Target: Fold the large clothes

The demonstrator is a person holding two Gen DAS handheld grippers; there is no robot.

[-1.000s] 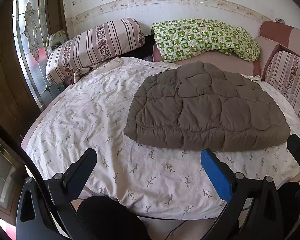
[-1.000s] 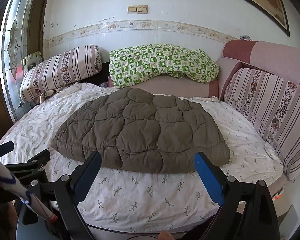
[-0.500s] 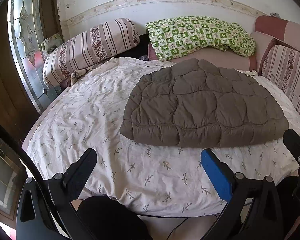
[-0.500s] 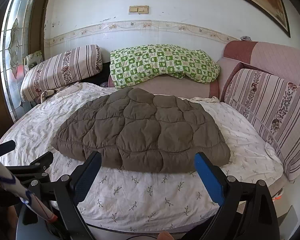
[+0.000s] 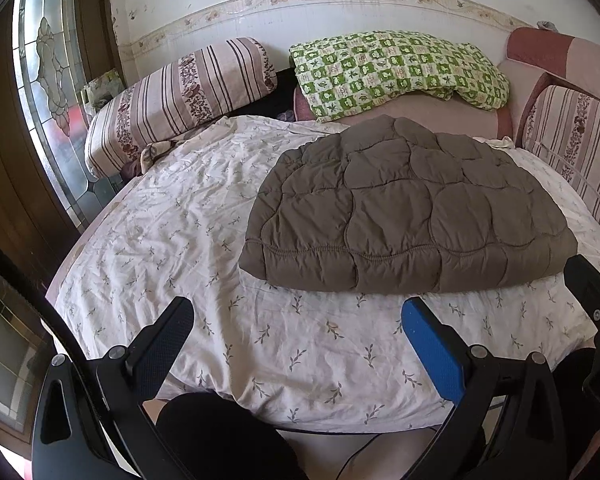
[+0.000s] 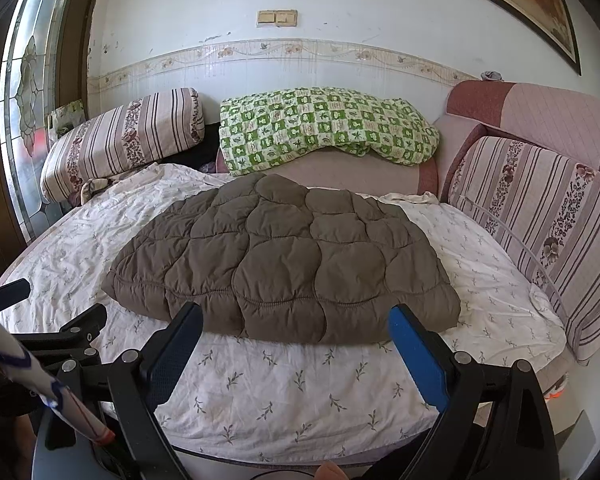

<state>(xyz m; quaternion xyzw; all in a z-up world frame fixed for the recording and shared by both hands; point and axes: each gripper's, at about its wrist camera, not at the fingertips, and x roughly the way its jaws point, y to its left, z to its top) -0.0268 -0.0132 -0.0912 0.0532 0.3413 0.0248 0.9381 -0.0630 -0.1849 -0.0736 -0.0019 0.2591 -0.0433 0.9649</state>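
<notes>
Both grippers, left (image 5: 296,320) and right (image 6: 296,326), gape before the folded, puffy brown quilted coat (image 6: 284,256).

From my right wrist camera I see the right gripper (image 6: 296,326) with its jaws spread wide and nothing between them, hovering over the floral bedsheet (image 6: 284,384). Just beyond lies the brown quilted jacket (image 6: 284,260), folded flat. The left gripper (image 6: 56,320) shows at the left edge.

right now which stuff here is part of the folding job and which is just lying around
Part of the job:
brown quilted jacket
floral sheet it lies on
left gripper, open
right gripper, open

Just lying about:
green checked blanket
striped bolster
striped cushion
</notes>
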